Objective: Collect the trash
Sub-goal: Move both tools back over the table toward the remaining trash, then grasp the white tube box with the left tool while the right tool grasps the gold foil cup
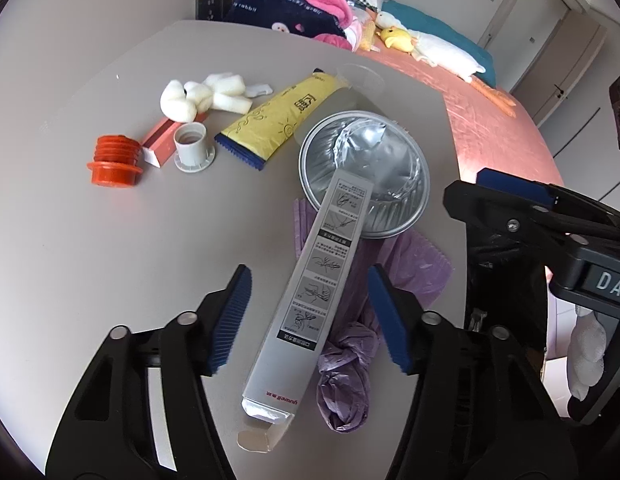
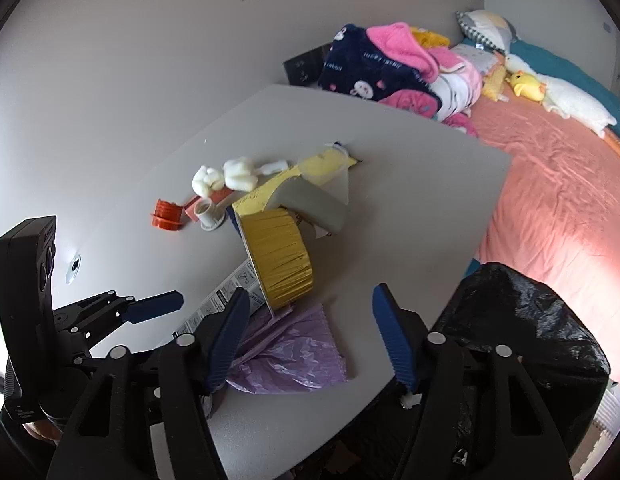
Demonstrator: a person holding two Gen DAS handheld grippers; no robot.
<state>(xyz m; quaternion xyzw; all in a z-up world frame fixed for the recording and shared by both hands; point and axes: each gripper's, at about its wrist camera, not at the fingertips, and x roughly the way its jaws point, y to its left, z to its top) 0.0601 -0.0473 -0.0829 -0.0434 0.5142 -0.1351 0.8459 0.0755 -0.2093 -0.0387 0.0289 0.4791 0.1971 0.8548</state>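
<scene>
My left tongs (image 1: 308,320) are spread wide with a long grey cardboard box printed with instruction pictures (image 1: 310,300) lying between the blue pads, not yet pinched; I cannot tell whether either pad touches it. Its far end rests on the rim of a round foil bowl, silver inside and gold outside (image 1: 364,176), and a crumpled lilac plastic bag (image 1: 350,364) lies under and beside both. My right tongs (image 2: 306,336) are also spread and hold nothing, hovering over that lilac bag near the desk (image 1: 90,248) edge, with a bin lined in black plastic (image 2: 526,332) just off the edge to my right. Farther along the desk sit a yellow squeeze tube with a blue crimped end (image 1: 278,120), a grey plastic cap (image 1: 192,146), an orange ribbed plug (image 1: 115,160), a small pink-and-white box (image 1: 160,144), some white cotton wads (image 1: 202,94) and a clear plastic cup (image 1: 360,80). Beyond lies a bed with a pink sheet (image 2: 558,184). I judge the collecting barely begun: every piece I can see is still on the desk, and the grey box looks first in line.
</scene>
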